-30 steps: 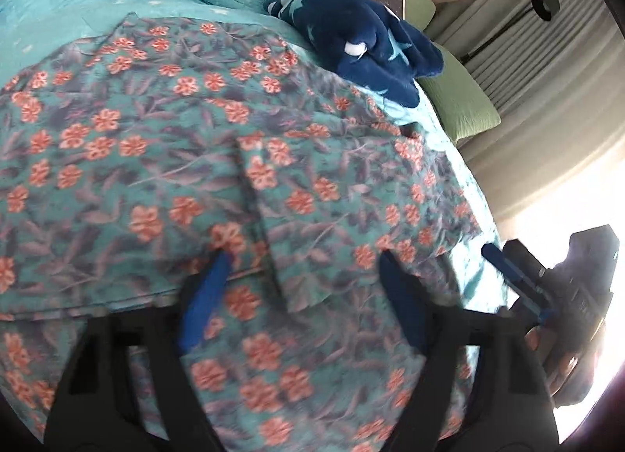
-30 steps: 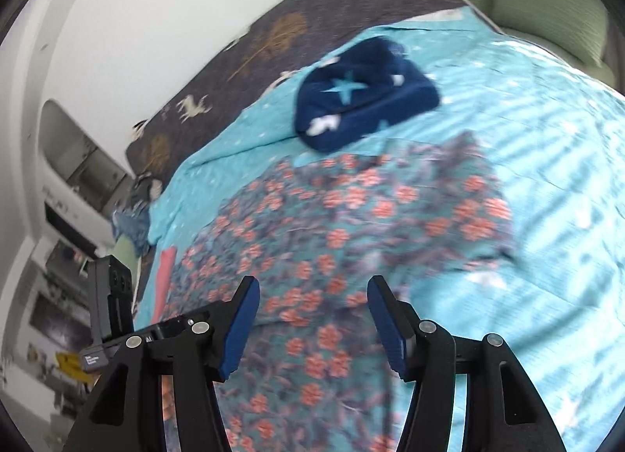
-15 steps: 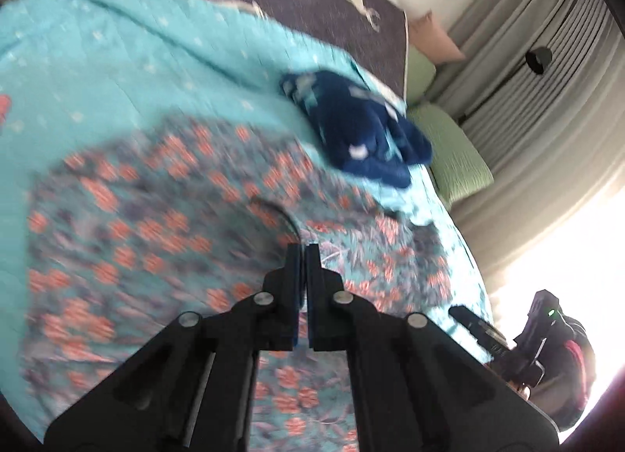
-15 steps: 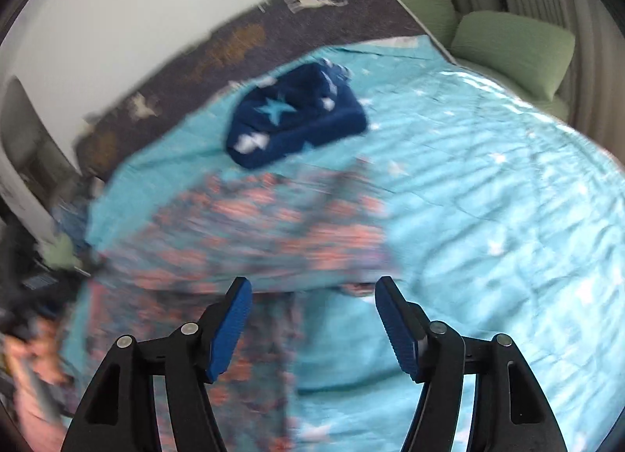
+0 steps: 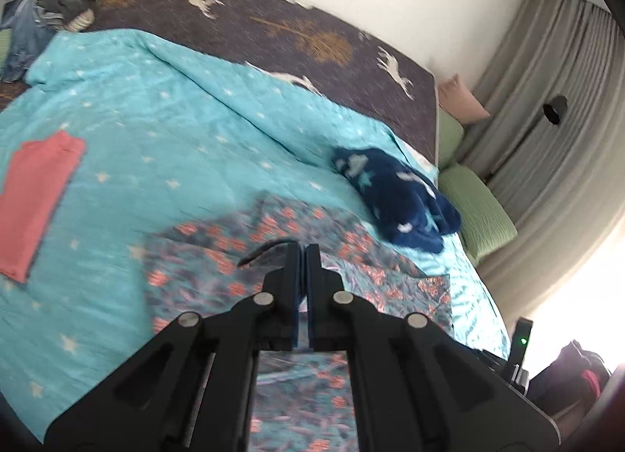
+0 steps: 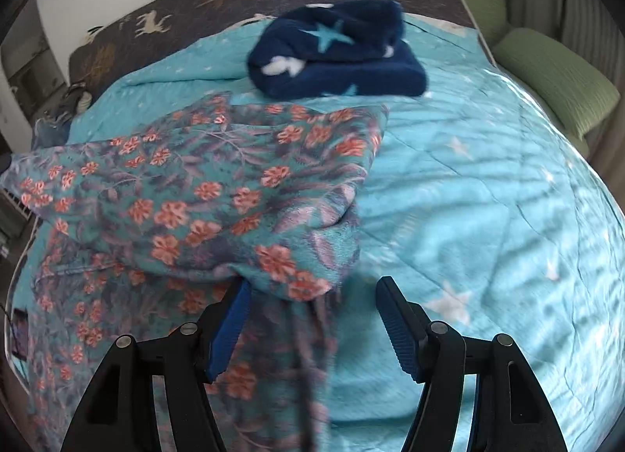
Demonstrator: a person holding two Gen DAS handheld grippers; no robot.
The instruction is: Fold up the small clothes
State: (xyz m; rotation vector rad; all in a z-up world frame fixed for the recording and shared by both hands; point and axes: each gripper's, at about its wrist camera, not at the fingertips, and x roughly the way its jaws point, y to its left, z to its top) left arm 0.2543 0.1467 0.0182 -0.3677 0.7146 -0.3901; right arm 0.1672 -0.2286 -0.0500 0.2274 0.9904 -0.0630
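Observation:
A teal garment with orange flowers (image 6: 203, 194) lies on the bed, its left part lifted into a raised fold. My left gripper (image 5: 304, 251) is shut, and a dark curled edge of the floral garment (image 5: 273, 249) is pinched at its tips, held above the rest of the cloth. My right gripper (image 6: 312, 299) stands open low over the garment's right side. A hanging fold of the cloth lies between its fingers, close to the left pad (image 6: 234, 319), and the right pad (image 6: 394, 331) is over bare quilt.
A folded navy fleece with stars (image 6: 336, 57) sits beyond the garment. A folded pink garment (image 5: 35, 194) lies at the left on the teal star quilt (image 6: 488, 186). Green cushions (image 5: 480, 210) and curtains line the bed's right side; loose clothes (image 5: 35, 22) are piled far left.
The left gripper shut on the floral garment and rose, pulling cloth up and back. The right gripper came down closer to the garment's right side, jaws slightly wider.

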